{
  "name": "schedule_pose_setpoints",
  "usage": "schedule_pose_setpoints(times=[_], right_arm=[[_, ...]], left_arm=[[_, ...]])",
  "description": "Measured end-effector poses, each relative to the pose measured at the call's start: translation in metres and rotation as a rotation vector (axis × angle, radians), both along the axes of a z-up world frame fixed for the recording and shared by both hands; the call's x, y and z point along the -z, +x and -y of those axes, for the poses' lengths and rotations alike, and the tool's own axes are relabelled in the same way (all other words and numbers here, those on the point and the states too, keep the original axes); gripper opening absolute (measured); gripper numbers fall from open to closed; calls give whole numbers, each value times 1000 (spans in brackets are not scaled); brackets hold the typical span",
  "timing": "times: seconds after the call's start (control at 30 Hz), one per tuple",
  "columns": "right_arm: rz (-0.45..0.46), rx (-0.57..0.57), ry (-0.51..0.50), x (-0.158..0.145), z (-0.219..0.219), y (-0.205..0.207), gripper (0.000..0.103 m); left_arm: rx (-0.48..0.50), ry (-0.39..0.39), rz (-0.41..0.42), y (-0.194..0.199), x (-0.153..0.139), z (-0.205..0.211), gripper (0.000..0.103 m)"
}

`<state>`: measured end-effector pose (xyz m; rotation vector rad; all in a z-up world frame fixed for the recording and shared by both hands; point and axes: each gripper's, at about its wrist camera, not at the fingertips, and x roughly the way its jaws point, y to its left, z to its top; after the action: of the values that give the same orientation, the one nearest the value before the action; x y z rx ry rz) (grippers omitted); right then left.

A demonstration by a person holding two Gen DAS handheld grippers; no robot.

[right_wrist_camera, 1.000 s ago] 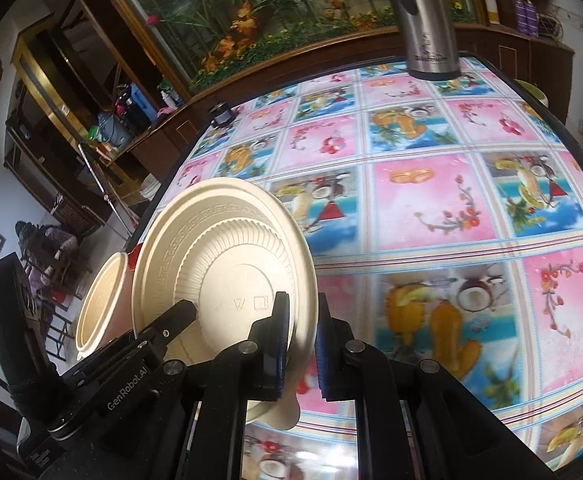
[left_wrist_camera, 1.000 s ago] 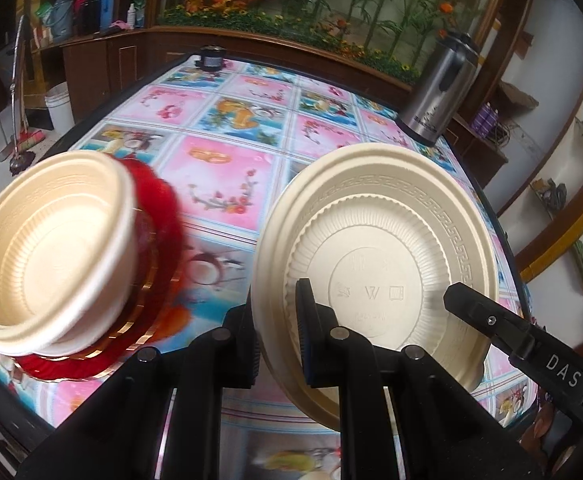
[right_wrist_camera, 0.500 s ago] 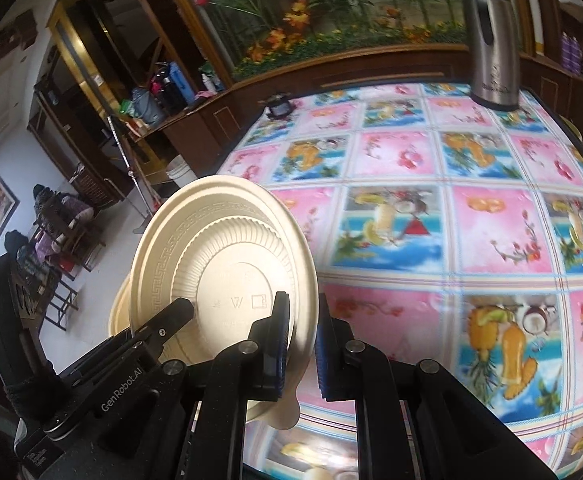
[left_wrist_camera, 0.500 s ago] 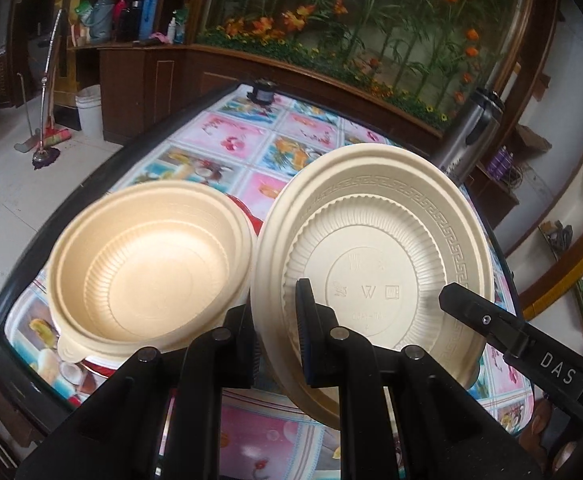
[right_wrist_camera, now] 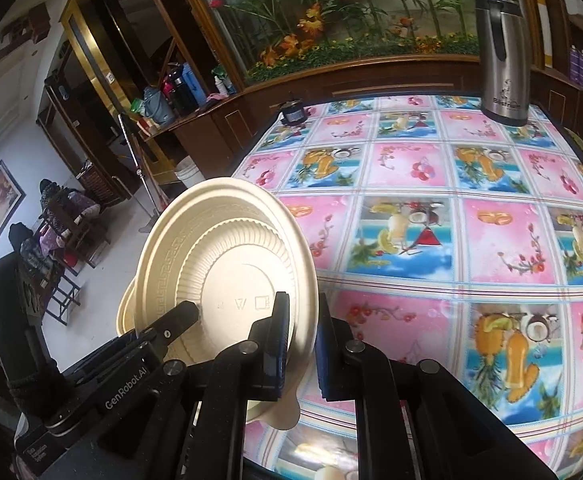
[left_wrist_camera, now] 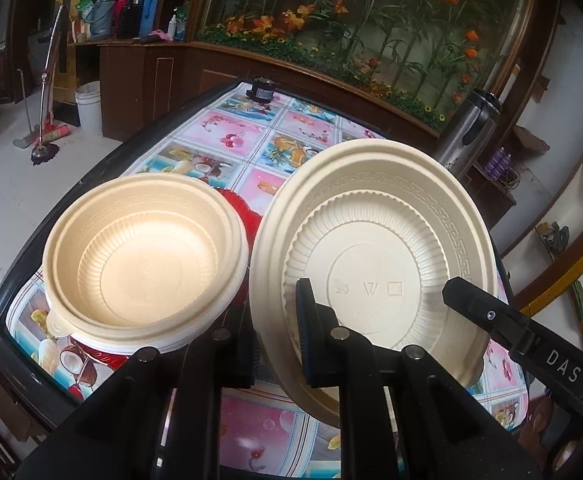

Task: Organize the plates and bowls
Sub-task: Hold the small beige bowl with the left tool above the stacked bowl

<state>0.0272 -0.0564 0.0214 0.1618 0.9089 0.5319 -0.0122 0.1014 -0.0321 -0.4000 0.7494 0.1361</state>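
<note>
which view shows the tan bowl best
The left wrist view: the bowl shows whole from above, sitting on a red plate. The right wrist view shows only its edge behind the held plate.

plate (left_wrist_camera: 375,240): cream; Greek-key band embossed round the rim, fine radial ribs inside it, faint stamped marks at the centre
bowl (left_wrist_camera: 143,264): tan-beige, ribbed inner wall, paler cream rim, left of centre in the left wrist view
red plate (left_wrist_camera: 247,210): glossy red, scalloped edge, showing beneath the bowl
tablecloth (right_wrist_camera: 451,220): shiny squares, pink with cherries and blossom sprigs alternating with blue ones showing fruit and drinks; pale striped borders
table edge (left_wrist_camera: 31,248): black
flask (right_wrist_camera: 501,60): brushed steel with black handle and lid, upper right of the right wrist view
left gripper (left_wrist_camera: 279,340): black
right gripper (right_wrist_camera: 303,340): black, blue pads
</note>
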Motion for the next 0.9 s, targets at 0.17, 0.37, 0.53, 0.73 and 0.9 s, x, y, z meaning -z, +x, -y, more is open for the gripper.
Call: schedule_pose_setpoints(times=[0.17, 0.37, 0.53, 0.73, 0.9], right_arm=[[2, -33, 14, 0, -7, -7, 11], [52, -107, 50, -16, -27, -23, 11], [58, -173, 56, -21, -56, -27, 11], [76, -235, 71, -29, -82, -34, 11], [68, -261, 59, -30, -102, -31, 11]], left_arm=[[-26, -15, -3, -12, 0, -12, 13], [-90, 3, 36, -37, -11, -32, 13], [-150, 2, 46, -48, -14, -53, 13], [-213, 25, 64, -61, -20, -70, 13], [-227, 29, 55, -56, -20, -81, 13]])
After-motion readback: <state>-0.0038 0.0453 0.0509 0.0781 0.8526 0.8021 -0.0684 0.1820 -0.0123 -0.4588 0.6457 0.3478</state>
